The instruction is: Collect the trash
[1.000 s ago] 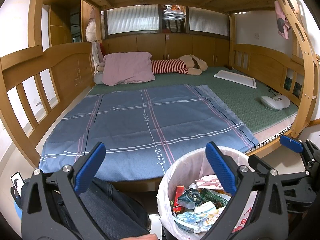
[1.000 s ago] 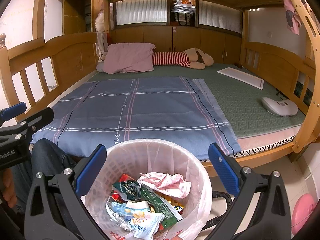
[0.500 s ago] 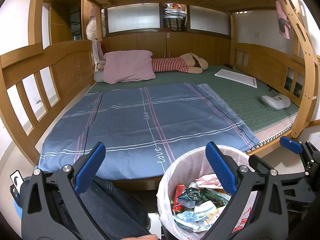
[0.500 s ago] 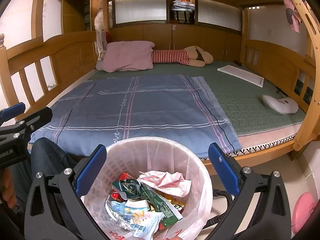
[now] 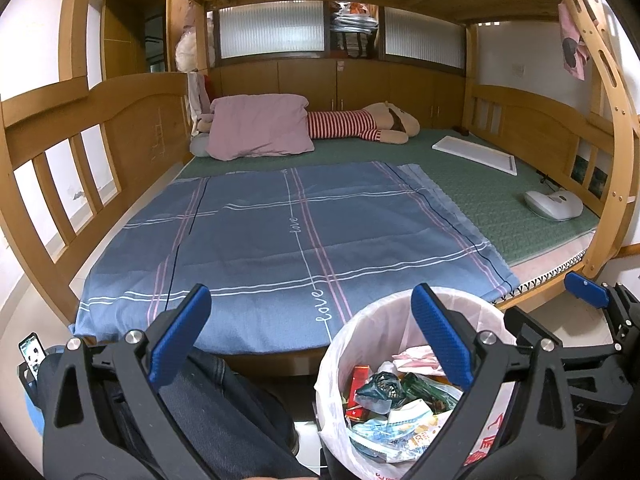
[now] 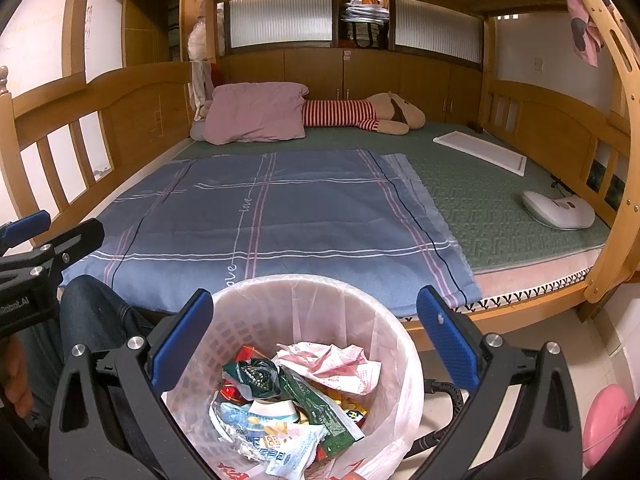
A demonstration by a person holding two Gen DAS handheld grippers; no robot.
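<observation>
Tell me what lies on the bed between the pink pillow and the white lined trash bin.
Only the blue plaid sheet, spread flat, lies between the pink pillow and the white lined trash bin; no loose trash shows on it in the right wrist view.

A home bedroom. A wooden bunk bed frame [image 6: 132,92] encloses a green mattress [image 6: 492,204] spread with a blue plaid sheet [image 6: 280,216]; a pink pillow [image 6: 252,114] and a striped plush toy [image 6: 360,114] lie at the far edge, before built-in wooden cabinets [image 6: 360,72].
</observation>
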